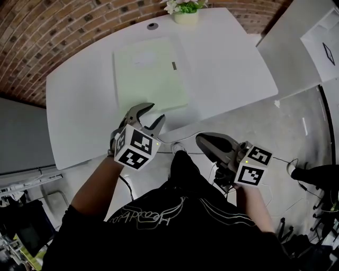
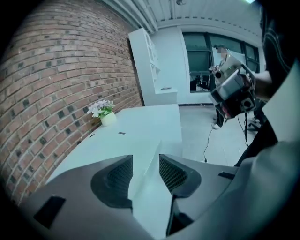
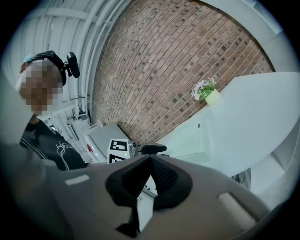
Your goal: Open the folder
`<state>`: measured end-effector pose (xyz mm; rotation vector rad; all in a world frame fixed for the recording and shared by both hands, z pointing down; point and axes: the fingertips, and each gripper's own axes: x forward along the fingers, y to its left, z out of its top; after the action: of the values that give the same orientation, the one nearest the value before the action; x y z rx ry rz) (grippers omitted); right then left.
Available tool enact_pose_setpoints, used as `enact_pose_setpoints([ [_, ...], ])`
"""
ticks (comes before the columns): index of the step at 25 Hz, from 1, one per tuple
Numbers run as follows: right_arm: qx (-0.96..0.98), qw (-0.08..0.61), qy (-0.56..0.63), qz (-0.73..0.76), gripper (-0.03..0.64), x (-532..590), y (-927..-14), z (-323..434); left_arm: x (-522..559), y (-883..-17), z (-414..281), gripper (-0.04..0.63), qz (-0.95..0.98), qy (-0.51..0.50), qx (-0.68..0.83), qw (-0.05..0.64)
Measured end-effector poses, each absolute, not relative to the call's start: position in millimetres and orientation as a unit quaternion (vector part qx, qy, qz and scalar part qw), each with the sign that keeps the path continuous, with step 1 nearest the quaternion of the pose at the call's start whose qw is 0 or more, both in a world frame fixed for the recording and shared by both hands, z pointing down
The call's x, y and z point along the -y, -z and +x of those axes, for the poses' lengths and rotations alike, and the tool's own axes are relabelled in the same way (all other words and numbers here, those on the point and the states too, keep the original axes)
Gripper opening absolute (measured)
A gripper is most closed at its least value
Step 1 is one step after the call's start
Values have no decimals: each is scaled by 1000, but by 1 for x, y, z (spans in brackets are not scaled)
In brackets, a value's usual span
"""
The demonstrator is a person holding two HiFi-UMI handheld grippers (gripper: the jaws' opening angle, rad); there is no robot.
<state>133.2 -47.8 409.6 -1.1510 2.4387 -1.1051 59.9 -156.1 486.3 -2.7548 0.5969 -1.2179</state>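
Observation:
A pale green folder [image 1: 151,71] lies closed and flat on the white table [image 1: 228,69], with a small dark label [image 1: 174,65] on its right side. My left gripper [image 1: 153,112] is at the folder's near edge, jaws open and angled down. In the left gripper view, the folder [image 2: 117,146] runs away from the left gripper [image 2: 145,158], and its near corner shows in the gap with the pads off it. My right gripper [image 1: 200,139] is off the table's near side, shut and holding nothing. The right gripper view shows the right gripper [image 3: 150,158] with its tips together and the folder [image 3: 187,137] far off.
A small pot of white flowers [image 1: 186,10] stands at the table's far edge, beside a round grommet [image 1: 152,25]. A second white table [image 1: 296,47] stands to the right. Cables trail over the floor [image 1: 286,159]. A brick wall [image 1: 63,32] lies beyond the table.

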Motion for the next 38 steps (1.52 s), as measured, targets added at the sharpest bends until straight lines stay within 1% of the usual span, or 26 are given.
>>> enact_pose_setpoints([
  [6, -825, 119, 388, -393, 3, 52, -420, 137, 165, -514, 55, 152, -859, 457, -192, 130],
  [15, -820, 124, 398, -392, 3, 55, -431, 138, 176, -525, 51, 152, -829, 486, -199, 194],
  [22, -816, 125, 405, -393, 3, 53, -439, 139, 178, -526, 54, 152, -808, 494, -190, 257],
  [38, -810, 139, 408, -398, 3, 49, -445, 141, 181, -519, 56, 152, -796, 493, -197, 291],
])
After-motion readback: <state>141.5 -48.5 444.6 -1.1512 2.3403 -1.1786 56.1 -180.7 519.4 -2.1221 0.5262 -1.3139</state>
